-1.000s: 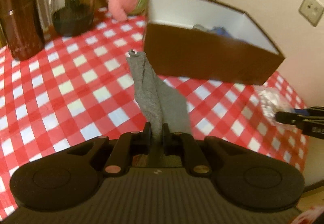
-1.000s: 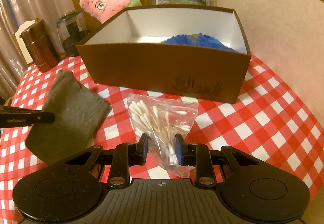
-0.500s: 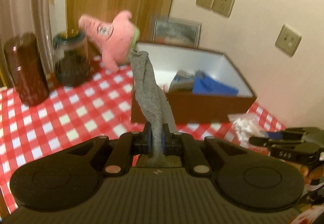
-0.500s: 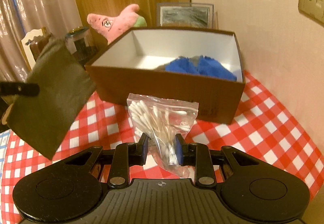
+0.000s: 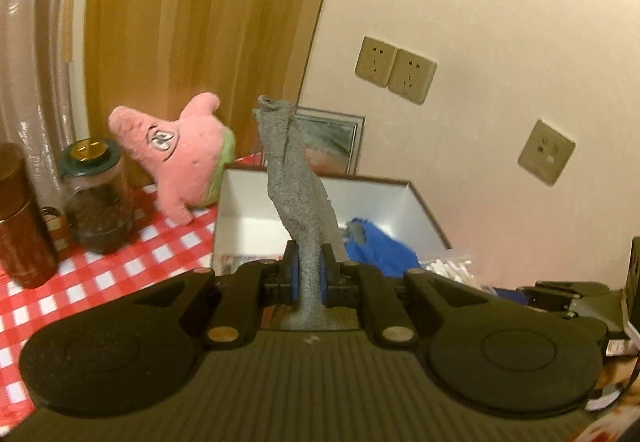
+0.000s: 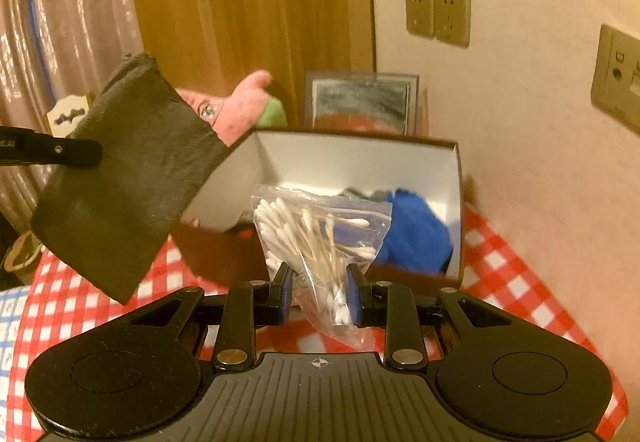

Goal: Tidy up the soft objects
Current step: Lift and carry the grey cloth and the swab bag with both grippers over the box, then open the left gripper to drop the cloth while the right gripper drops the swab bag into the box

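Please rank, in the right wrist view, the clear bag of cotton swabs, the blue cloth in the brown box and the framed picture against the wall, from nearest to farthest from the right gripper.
1. Clear bag of cotton swabs: clamped in the right gripper.
2. Blue cloth: inside the brown box, just ahead, to the right.
3. Framed picture: behind the box, against the wall.

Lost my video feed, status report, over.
Left gripper shut on grey sock. Right gripper shut on bag of cotton swabs. Both held above the tablecloth, brown box ahead, open-topped, nothing blocking.
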Available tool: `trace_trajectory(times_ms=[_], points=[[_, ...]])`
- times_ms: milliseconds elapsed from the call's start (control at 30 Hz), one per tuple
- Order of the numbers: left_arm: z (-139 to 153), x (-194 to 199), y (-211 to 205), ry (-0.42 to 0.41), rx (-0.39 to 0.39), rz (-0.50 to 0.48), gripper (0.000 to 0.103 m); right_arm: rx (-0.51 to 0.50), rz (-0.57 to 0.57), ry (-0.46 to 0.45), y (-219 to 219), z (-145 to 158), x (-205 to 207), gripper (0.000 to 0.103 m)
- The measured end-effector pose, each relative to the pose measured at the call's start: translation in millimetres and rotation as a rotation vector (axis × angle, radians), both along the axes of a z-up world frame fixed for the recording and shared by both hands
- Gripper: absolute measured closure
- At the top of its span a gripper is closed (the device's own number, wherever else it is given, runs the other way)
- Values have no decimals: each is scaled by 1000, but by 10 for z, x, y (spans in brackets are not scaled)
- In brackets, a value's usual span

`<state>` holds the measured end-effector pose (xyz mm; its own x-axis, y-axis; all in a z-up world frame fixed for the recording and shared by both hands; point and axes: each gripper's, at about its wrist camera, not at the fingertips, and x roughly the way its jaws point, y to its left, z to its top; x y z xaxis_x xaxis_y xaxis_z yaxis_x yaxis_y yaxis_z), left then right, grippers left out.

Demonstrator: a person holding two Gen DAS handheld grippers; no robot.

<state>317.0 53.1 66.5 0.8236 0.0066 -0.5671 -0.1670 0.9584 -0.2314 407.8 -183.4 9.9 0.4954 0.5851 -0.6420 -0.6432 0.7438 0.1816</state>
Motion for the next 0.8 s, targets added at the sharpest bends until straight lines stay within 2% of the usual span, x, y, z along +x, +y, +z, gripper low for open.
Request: trace_trajectory(times_ms=[233, 633, 733, 800], points=[[-50, 621, 14, 9, -33, 2, 95, 8, -22, -23, 41, 58, 388, 75], [-425, 1485, 94, 76, -72, -9, 94, -9, -48, -14, 48, -107, 974, 75], [-565, 1718, 166, 90, -97, -5, 89, -13, -51, -4, 65, -162, 1074, 75], [-679, 1850, 201, 130, -74, 2, 84, -15, -52, 4, 75, -202, 1123, 75]])
